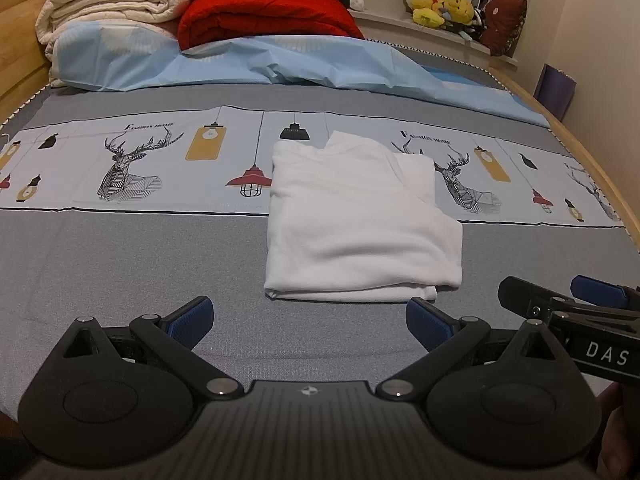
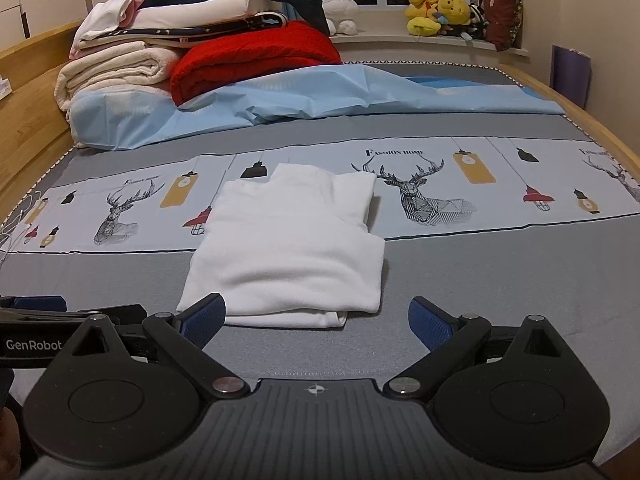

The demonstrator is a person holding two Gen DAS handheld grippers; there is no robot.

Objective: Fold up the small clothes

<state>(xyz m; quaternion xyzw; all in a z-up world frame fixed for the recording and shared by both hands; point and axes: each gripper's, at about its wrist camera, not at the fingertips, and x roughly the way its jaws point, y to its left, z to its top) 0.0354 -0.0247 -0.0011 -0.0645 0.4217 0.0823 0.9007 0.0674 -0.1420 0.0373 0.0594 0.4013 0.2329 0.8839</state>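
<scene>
- White garment point(image 1: 360, 224): lies flat on the grey bed sheet point(image 1: 120, 272), partly over the printed deer-and-lamp band point(image 1: 132, 164). Both sides appear folded inward, giving a narrow stack; the near hem shows doubled layers. Judgement: side folds complete, and a final lengthwise fold is likely outstanding.
- Left gripper point(image 1: 308, 320): jaws spread wide, holding nothing, just short of the near hem.
- Right gripper point(image 2: 316, 316): jaws likewise spread and empty, with the left finger point(image 2: 202, 314) overlapping the hem edge in view; contact cannot be confirmed.
- Judgement: both tools are positioned at the near edge, suited to grasping the hem corners.
- Folded blankets point(image 2: 120, 64) and soft toys point(image 2: 436, 12) sit well behind.
- Garment type and collar are not discernible.
</scene>
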